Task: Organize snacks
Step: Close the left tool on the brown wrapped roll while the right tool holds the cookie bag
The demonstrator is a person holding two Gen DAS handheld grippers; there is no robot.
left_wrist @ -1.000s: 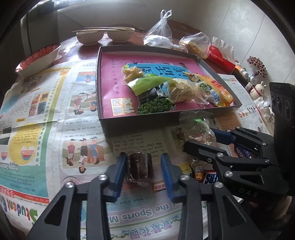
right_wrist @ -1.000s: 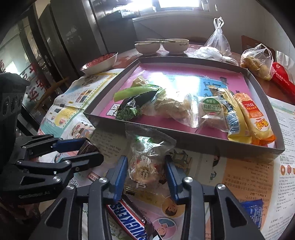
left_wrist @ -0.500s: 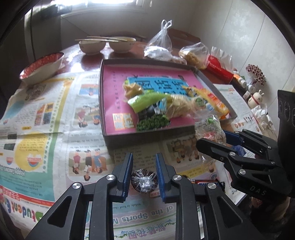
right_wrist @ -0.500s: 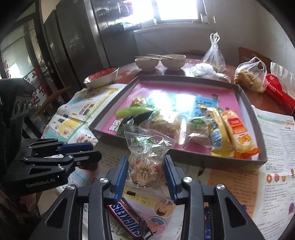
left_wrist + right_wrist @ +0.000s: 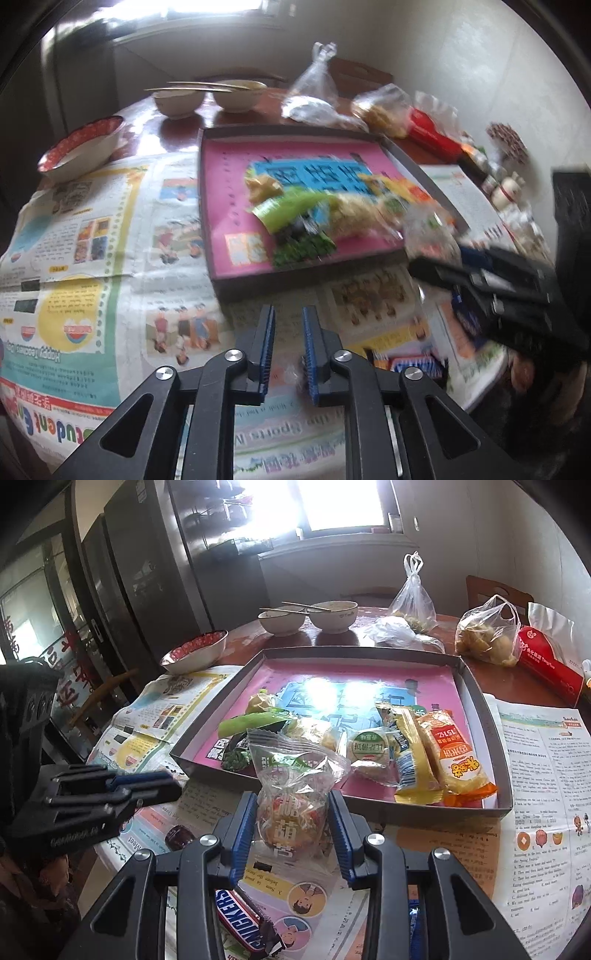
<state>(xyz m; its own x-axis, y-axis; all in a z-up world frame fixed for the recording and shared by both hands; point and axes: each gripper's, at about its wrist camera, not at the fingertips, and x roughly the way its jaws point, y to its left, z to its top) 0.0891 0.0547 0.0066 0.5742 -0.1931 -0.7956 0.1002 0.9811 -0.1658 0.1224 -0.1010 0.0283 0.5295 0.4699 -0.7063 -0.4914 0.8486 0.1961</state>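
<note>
A round wooden bench (image 5: 491,679) stands by a bright window, with a tall dark cabinet along the wall at the left of the right wrist view. Spread newspaper (image 5: 535,775) covers most of its near half. At the far edge stand two pale bowls (image 5: 332,616) with chopsticks laid across them, a red-rimmed bowl (image 5: 194,651) to their left, and knotted plastic bags (image 5: 487,631) and a red pack (image 5: 546,661) to the right.

A shallow grey tray (image 5: 491,734) with a pink lining lies on the newspaper; several wrapped snacks lie along its near side, among them an orange bar (image 5: 452,755) whose long axis runs from far-left to near-right.

The right gripper (image 5: 291,812) has its jaws pressed on a clear snack bag (image 5: 295,794), held upright with its crimped top pointing up and away, just in front of the tray's near wall. Under it a Snickers bar (image 5: 240,919) lies on the newspaper, its long axis slanting from far-left to near-right.

The left gripper (image 5: 288,332) hangs over the newspaper with its jaws narrow; a bit of crinkled wrapper seems to sit between the pads low down, though the blur leaves it unsure. In the right wrist view a small dark round sweet (image 5: 180,836) lies on the newspaper just beside that gripper.
</note>
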